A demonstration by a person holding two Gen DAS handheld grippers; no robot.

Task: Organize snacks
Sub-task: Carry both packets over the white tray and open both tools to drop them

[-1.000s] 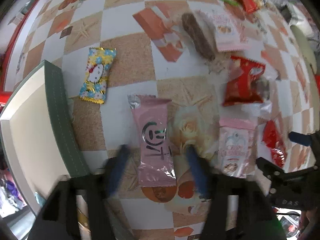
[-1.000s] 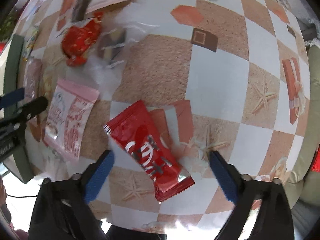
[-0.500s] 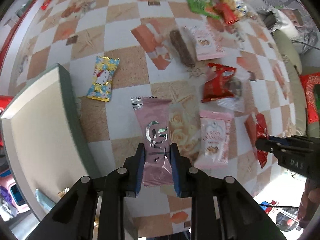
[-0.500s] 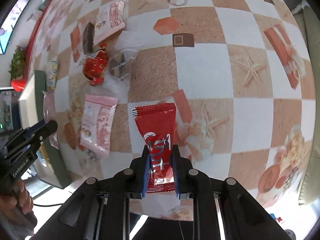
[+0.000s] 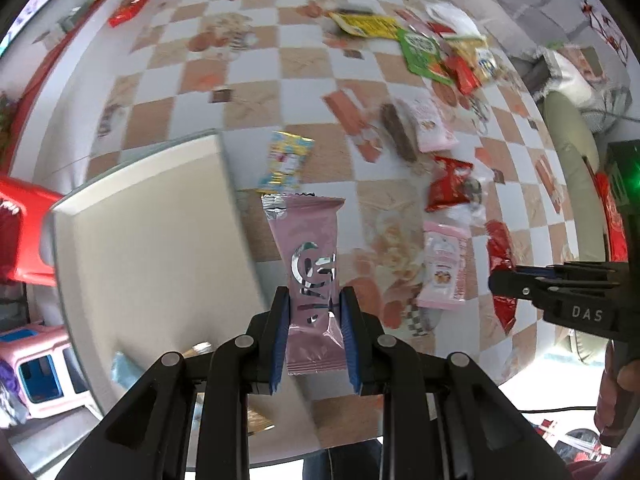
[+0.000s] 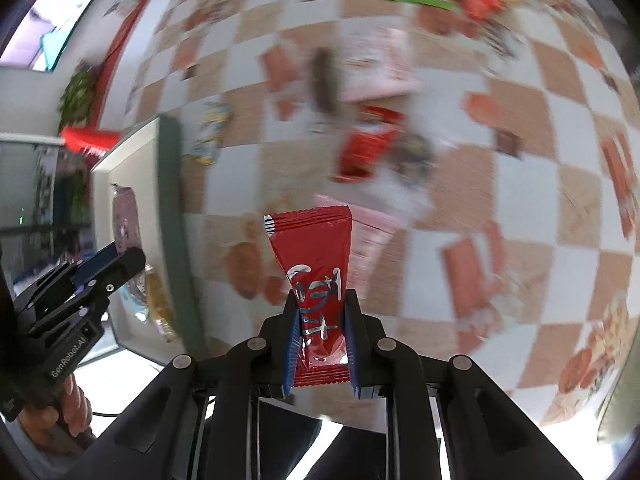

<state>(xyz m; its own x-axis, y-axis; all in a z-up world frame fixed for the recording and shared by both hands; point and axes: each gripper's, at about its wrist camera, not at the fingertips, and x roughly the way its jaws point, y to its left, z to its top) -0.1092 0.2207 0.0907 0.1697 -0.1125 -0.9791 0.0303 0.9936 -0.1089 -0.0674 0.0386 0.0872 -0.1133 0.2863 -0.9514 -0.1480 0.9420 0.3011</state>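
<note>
My left gripper (image 5: 314, 308) is shut on a pink snack packet (image 5: 310, 252) and holds it lifted above the checkered table, just right of the green-rimmed box (image 5: 152, 240). My right gripper (image 6: 322, 312) is shut on a red snack packet (image 6: 314, 252), also lifted. In the right wrist view the box (image 6: 172, 208) stands to the left, with a few packets lying in it, and the left gripper (image 6: 116, 260) is over it with the pink packet (image 6: 124, 220). The right gripper (image 5: 520, 276) shows at the right of the left wrist view with the red packet (image 5: 502, 272).
Several loose snacks lie on the table: a yellow-blue candy (image 5: 286, 160), a brown bar (image 5: 398, 138), a red bag (image 5: 448, 184), two pink packets (image 5: 442, 264) (image 5: 430, 124), and a pile of green, yellow and red packs (image 5: 424, 48) at the back. A red stool (image 5: 20, 236) stands left.
Both grippers closed on their packets and lifted them off the table. Both have since swung left toward the box, which now fills more of each view.
</note>
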